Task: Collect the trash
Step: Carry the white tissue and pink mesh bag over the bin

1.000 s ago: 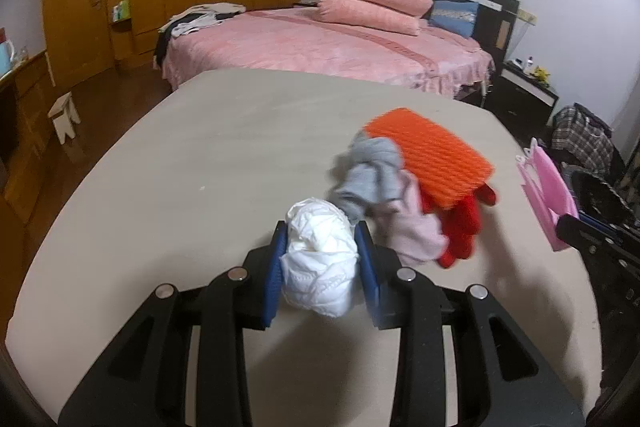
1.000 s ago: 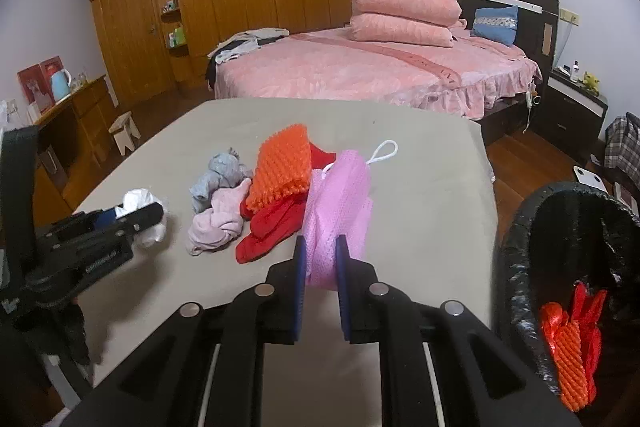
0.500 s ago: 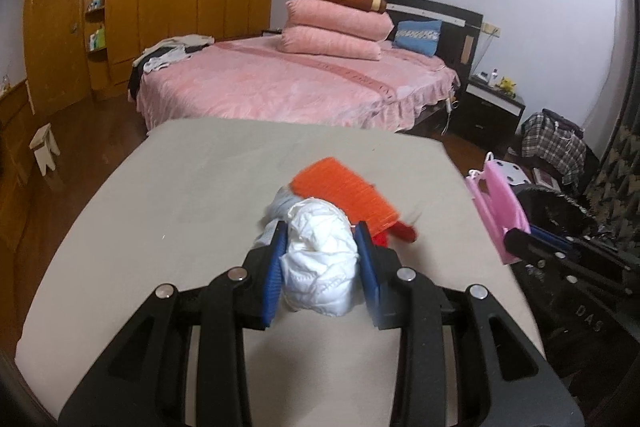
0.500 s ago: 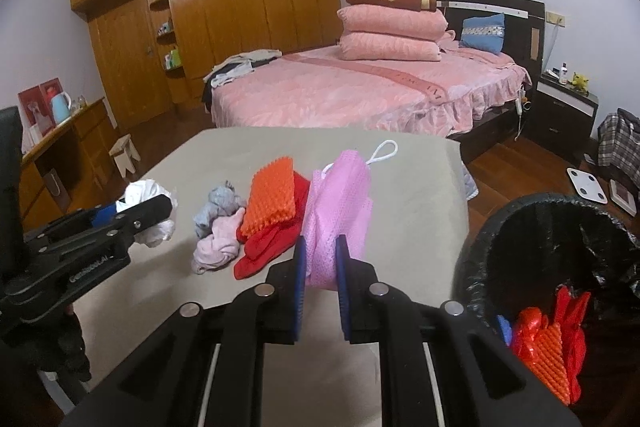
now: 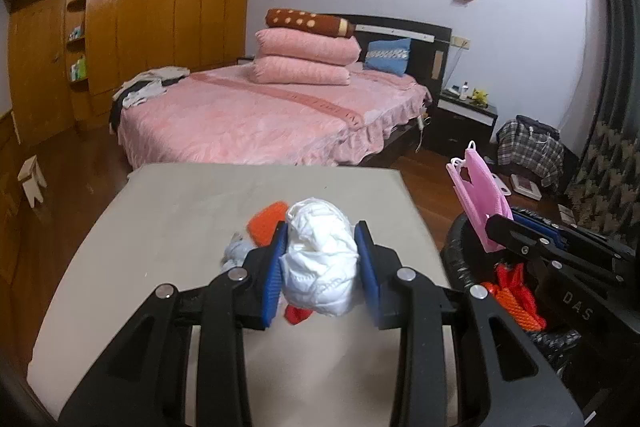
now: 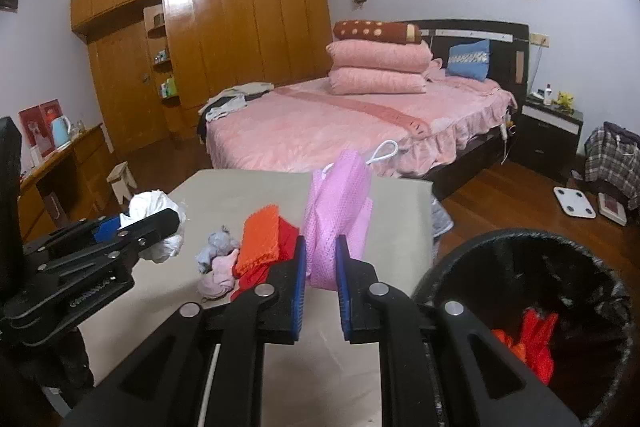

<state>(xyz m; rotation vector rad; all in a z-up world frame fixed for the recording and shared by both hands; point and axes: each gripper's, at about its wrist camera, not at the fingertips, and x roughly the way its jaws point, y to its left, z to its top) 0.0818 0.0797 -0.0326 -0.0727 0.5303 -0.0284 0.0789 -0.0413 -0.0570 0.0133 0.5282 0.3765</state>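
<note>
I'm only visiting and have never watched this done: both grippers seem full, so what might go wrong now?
The pink mesh bag sticks far out of the right gripper, so it may catch the trash bin rim rather than fall in. The left gripper pinches a soft white wad above the table; it might slip out before reaching the bin.
</note>
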